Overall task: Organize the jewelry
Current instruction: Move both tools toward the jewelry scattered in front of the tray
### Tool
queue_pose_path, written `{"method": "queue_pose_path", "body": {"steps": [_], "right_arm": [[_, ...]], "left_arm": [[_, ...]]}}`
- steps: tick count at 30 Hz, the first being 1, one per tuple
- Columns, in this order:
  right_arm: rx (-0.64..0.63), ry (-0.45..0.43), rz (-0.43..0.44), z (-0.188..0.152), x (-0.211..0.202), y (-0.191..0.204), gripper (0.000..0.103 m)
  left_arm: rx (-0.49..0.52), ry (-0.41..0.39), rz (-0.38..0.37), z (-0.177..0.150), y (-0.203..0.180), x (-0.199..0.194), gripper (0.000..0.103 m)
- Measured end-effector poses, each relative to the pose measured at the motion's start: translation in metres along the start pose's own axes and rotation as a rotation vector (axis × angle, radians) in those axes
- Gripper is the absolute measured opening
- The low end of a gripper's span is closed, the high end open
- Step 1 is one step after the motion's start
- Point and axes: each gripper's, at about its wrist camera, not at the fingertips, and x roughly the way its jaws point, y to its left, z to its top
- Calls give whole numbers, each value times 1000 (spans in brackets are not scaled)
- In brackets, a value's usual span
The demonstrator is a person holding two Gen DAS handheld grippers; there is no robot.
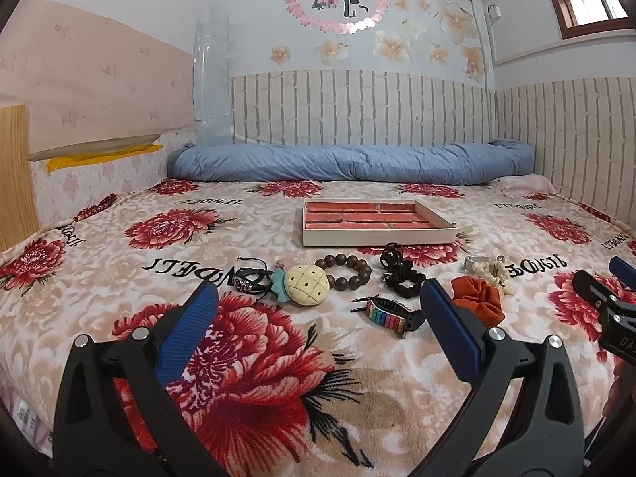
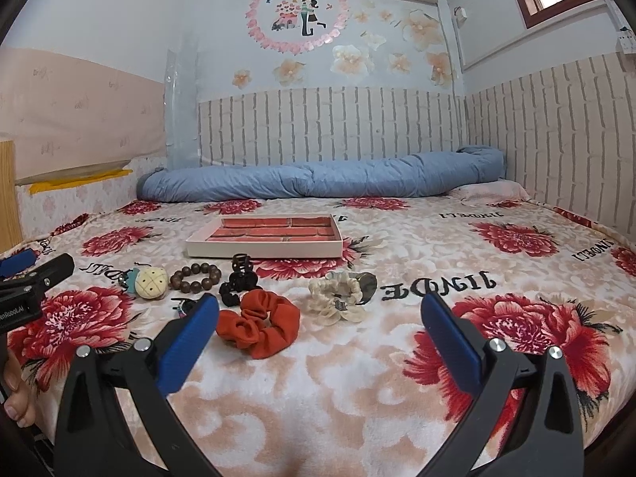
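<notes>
A shallow tray [image 1: 377, 237] with a brick-pattern floor lies on the bed; it also shows in the right wrist view [image 2: 264, 251]. In front of it lie a leather bracelet [image 1: 250, 278], a pineapple charm [image 1: 307, 286], a wooden bead bracelet [image 1: 345, 273], a black claw clip [image 1: 399, 274], a rainbow hair clip [image 1: 387, 315], an orange scrunchie [image 2: 260, 324] and a cream scrunchie [image 2: 338, 298]. My left gripper [image 1: 318, 298] is open and empty, just short of the rainbow clip. My right gripper [image 2: 320, 310] is open and empty, in front of the scrunchies.
A rolled blue quilt [image 1: 349, 161] lies along the far wall behind the tray. The floral blanket [image 2: 357, 377] covers the bed. A wooden bed board [image 1: 14, 171] stands at the left. The right gripper shows at the left wrist view's right edge [image 1: 608, 298].
</notes>
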Motion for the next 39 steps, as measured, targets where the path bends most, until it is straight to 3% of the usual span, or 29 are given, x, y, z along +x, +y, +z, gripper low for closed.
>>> {"method": "queue_pose_path", "body": {"steps": [39], "right_arm": [[-12, -31, -4, 10, -1, 1, 99]], "left_arm": [[2, -30, 6, 15, 7, -1, 98]]}}
